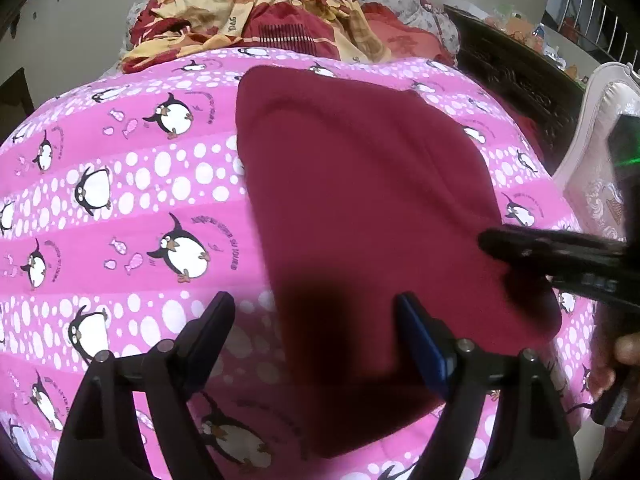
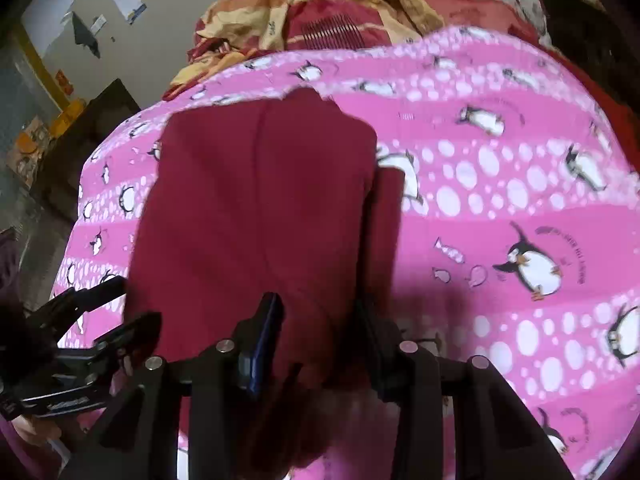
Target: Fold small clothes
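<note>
A maroon garment [image 1: 360, 184] lies folded into a rough rectangle on a pink penguin-print bedsheet [image 1: 120, 200]. My left gripper [image 1: 316, 304] stands open and wide over the garment's near left edge, one finger above the sheet, the other above the cloth. My right gripper [image 1: 516, 258] reaches in from the right just over the garment's right side and throws a shadow on it. In the right wrist view the right gripper [image 2: 318, 316] is open, its jaws apart over the near edge of the garment [image 2: 256, 208]. The left gripper [image 2: 132, 304] shows at lower left.
A crumpled red and yellow blanket [image 1: 260, 12] is heaped at the far end of the bed, past the sheet [image 2: 500, 200]. A white padded chair back [image 1: 600, 160] and dark furniture [image 1: 520, 72] stand to the right. A dark cabinet [image 2: 88, 128] stands left of the bed.
</note>
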